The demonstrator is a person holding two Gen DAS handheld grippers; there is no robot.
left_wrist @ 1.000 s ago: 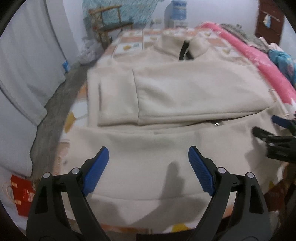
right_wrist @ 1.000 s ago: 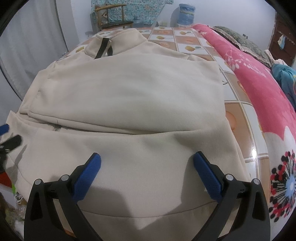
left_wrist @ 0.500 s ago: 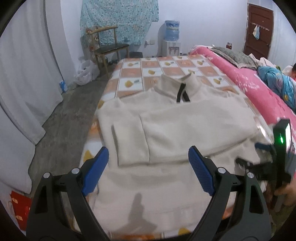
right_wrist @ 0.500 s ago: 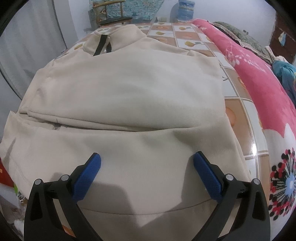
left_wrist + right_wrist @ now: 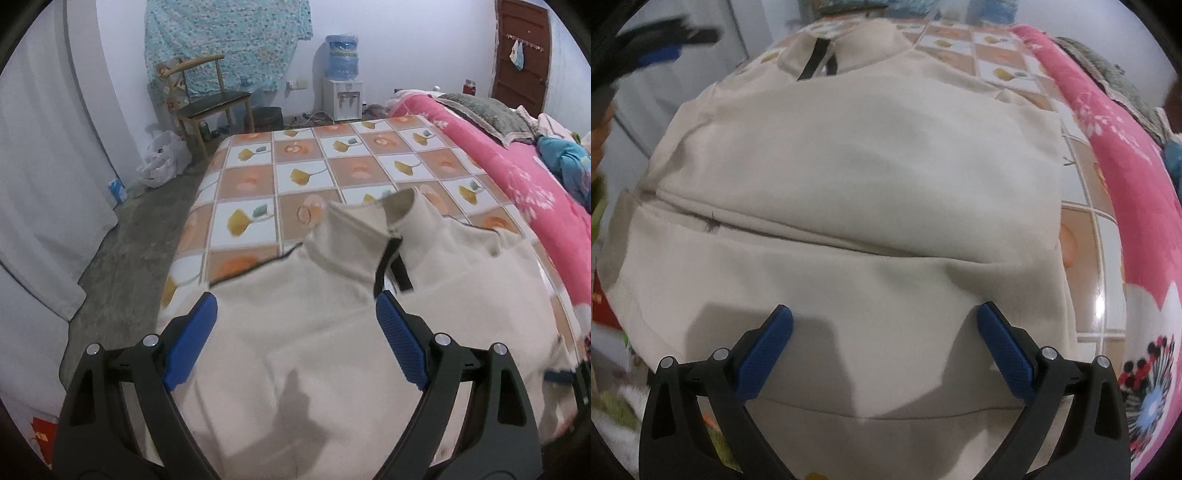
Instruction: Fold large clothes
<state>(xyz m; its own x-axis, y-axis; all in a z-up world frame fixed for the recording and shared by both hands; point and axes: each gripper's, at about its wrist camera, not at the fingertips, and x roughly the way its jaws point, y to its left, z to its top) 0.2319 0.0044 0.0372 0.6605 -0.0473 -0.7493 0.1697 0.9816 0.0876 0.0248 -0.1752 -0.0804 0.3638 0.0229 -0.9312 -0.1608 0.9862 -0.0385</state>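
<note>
A cream zip-neck sweater (image 5: 332, 332) lies flat on the tiled table cover, its sleeves folded across the chest (image 5: 857, 173). My left gripper (image 5: 295, 301) hangs open above the sweater's upper chest, just short of the stand-up collar (image 5: 369, 236) and its black zip (image 5: 388, 266), with nothing between the pads. My right gripper (image 5: 884, 312) stands open low over the sweater's lower body, close to the hem (image 5: 886, 413), and its fingers cast shadows on the cloth. In the right wrist view the left gripper (image 5: 661, 48) shows blurred at the top left.
The orange and white checked table cover (image 5: 295, 177) stretches beyond the collar. A pink quilt (image 5: 517, 177) runs along the right side. A wooden chair (image 5: 210, 99), a water dispenser (image 5: 341, 85), a plastic bag (image 5: 162, 158) and a white curtain (image 5: 44, 184) stand farther off.
My left gripper has travelled up the sweater from the hem area to the chest near the collar, still open. My right gripper has only tilted slightly, staying over the lower body.
</note>
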